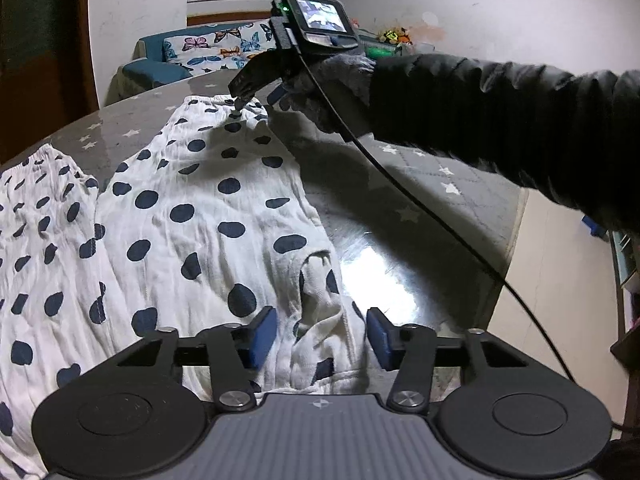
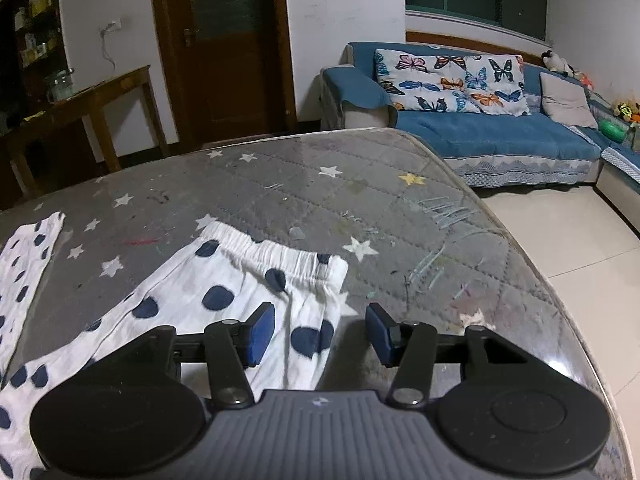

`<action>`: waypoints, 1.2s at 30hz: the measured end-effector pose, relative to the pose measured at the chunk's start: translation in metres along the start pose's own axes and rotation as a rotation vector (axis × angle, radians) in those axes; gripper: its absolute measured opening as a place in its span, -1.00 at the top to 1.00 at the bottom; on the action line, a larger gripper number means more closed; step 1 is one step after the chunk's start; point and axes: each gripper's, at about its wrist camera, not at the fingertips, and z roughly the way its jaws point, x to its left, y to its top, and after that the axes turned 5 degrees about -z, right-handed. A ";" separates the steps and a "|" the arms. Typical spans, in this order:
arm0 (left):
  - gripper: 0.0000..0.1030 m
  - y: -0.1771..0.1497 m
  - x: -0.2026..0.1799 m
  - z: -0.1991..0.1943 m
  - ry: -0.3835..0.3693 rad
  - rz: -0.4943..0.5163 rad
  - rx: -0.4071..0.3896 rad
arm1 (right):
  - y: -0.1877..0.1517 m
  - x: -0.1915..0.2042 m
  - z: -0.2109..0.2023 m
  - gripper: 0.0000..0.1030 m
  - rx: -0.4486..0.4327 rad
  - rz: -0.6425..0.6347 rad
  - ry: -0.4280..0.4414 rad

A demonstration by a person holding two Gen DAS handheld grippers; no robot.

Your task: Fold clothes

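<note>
White trousers with dark blue dots point(image 1: 192, 208) lie spread on the grey star-patterned table point(image 1: 420, 200). My left gripper point(image 1: 322, 336) is open low over a bunched, wrinkled part of the cloth point(image 1: 316, 280), which lies between the blue pads point(image 1: 262, 336). A gloved hand point(image 1: 332, 84) holds my right gripper point(image 1: 239, 100) at the far elastic hem. In the right wrist view that gripper point(image 2: 320, 334) is open just above the corner of the gathered elastic hem point(image 2: 276, 256); cloth lies under its left finger, bare table under its right. The other leg point(image 2: 28, 264) lies to the left.
A black cable point(image 1: 420, 208) trails from the right gripper across the table. The table's rounded edge point(image 2: 540, 264) drops to a tiled floor point(image 2: 580, 240) on the right. Behind stand a blue sofa point(image 2: 480, 132) with butterfly cushions, a wooden door point(image 2: 228, 40) and a wooden side table point(image 2: 100, 92).
</note>
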 end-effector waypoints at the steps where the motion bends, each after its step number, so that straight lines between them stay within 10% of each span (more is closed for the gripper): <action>1: 0.23 0.000 0.001 0.001 0.005 0.004 0.000 | 0.001 0.001 0.001 0.01 0.000 0.001 -0.001; 10: 0.79 0.004 0.009 -0.005 -0.003 -0.012 -0.025 | 0.009 0.007 0.005 0.88 -0.001 0.011 -0.015; 21: 0.85 0.004 0.059 -0.064 -0.018 -0.219 -0.190 | 0.058 0.047 -0.031 0.94 -0.050 -0.023 0.003; 36: 0.88 -0.053 0.136 -0.126 -0.050 -0.521 -0.378 | 0.124 0.207 -0.030 0.97 -0.111 -0.139 0.054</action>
